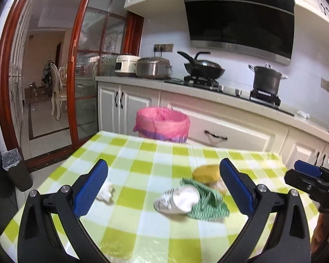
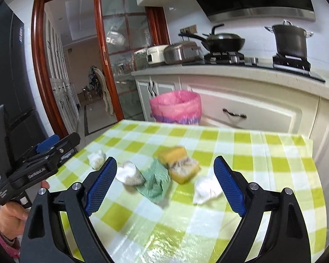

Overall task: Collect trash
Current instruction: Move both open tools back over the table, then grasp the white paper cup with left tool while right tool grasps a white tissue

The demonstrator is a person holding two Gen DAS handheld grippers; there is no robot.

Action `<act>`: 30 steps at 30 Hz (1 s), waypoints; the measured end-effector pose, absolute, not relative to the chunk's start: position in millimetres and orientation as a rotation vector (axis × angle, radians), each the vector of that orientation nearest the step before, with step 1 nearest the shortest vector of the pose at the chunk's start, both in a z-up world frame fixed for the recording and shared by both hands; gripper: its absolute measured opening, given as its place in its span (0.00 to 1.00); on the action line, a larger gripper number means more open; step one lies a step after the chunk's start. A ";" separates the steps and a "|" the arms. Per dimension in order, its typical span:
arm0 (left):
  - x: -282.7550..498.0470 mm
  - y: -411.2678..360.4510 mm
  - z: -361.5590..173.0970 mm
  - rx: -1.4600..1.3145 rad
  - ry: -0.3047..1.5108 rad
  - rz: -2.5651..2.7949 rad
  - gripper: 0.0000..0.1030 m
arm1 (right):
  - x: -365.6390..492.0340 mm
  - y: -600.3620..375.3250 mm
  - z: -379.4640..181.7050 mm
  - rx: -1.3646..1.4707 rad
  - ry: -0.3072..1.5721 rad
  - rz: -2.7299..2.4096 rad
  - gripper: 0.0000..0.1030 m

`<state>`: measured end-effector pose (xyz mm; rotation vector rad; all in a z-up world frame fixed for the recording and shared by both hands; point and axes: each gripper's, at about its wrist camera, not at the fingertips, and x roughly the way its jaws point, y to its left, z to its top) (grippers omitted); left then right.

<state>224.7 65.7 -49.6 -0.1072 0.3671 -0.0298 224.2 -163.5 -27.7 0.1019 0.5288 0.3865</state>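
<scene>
Hovering over the desk (image 2: 274, 153), both grippers spread wide and empty: right gripper (image 2: 165, 188), left gripper (image 1: 164, 188). Trash mid-desk: paper cup (image 2: 129, 173) on its side, green rag (image 2: 156, 182), sponge (image 2: 178, 164), tissue wad (image 2: 206, 188). Wad just ahead of right fingers (image 2: 229, 188), nearer right hand. Pink-lined bin (image 2: 175, 107) beyond far edge.

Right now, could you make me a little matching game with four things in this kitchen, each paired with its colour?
Things:
1. bin liner
2. sponge
3. crumpled cloth
4. stock pot

Colours:
a. yellow
b. dark grey
c. pink
d. green

Pairs: 1-c, 2-a, 3-d, 4-b
</scene>
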 end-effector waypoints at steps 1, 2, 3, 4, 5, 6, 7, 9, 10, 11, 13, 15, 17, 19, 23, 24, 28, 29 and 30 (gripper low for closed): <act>224.5 65.1 -52.1 -0.103 0.371 -0.031 0.96 | 225.6 -164.2 -34.9 0.095 0.539 0.374 0.83; 224.4 64.2 -55.8 -0.095 0.378 -0.031 0.96 | 227.0 -165.4 -40.7 0.097 0.548 0.365 0.83; 225.0 62.6 -59.3 -0.082 0.388 -0.032 0.96 | 229.4 -166.8 -46.3 0.107 0.559 0.358 0.83; 230.1 60.3 -60.4 -0.073 0.395 -0.032 0.96 | 231.8 -168.5 -51.6 0.120 0.569 0.353 0.83; 232.4 58.3 -62.8 -0.061 0.400 -0.032 0.96 | 234.1 -170.9 -57.6 0.129 0.578 0.347 0.83; 234.5 56.6 -63.8 -0.055 0.402 -0.032 0.96 | 235.0 -171.7 -61.6 0.133 0.584 0.343 0.83; 236.5 55.5 -66.3 -0.052 0.406 -0.034 0.96 | 238.7 -173.0 -67.9 0.136 0.596 0.332 0.83; 240.4 54.8 -71.2 -0.057 0.419 -0.042 0.96 | 246.1 -175.6 -76.4 0.142 0.613 0.313 0.83; 243.5 54.7 -74.1 -0.062 0.430 -0.047 0.96 | 251.0 -177.0 -81.0 0.148 0.623 0.306 0.82; 247.3 54.9 -77.2 -0.068 0.445 -0.049 0.96 | 255.3 -178.0 -85.1 0.149 0.632 0.299 0.82; 255.3 55.3 -83.6 -0.078 0.476 -0.053 0.95 | 265.0 -178.6 -93.8 0.143 0.656 0.283 0.82; 259.0 54.7 -87.7 -0.075 0.484 -0.049 0.96 | 275.7 -180.5 -102.6 0.149 0.684 0.275 0.82; 265.1 53.3 -91.8 -0.065 0.494 -0.047 0.96 | 283.6 -181.1 -108.8 0.154 0.702 0.270 0.82; 270.8 51.4 -95.4 -0.058 0.507 -0.048 0.95 | 290.5 -181.1 -114.7 0.155 0.719 0.270 0.79; 283.4 46.7 -102.1 -0.053 0.533 -0.054 0.95 | 304.4 -178.8 -123.6 0.158 0.755 0.272 0.77; 288.0 45.7 -104.7 -0.054 0.547 -0.057 0.94 | 306.1 -178.6 -124.1 0.159 0.757 0.274 0.76; 301.7 42.9 -113.2 -0.047 0.592 -0.064 0.89 | 320.6 -179.2 -132.1 0.168 0.807 0.269 0.67; 306.4 41.3 -116.0 -0.046 0.611 -0.073 0.88 | 323.1 -179.4 -134.2 0.173 0.819 0.270 0.64; 308.6 40.2 -117.8 -0.045 0.620 -0.079 0.86 | 324.5 -179.7 -135.8 0.176 0.826 0.270 0.60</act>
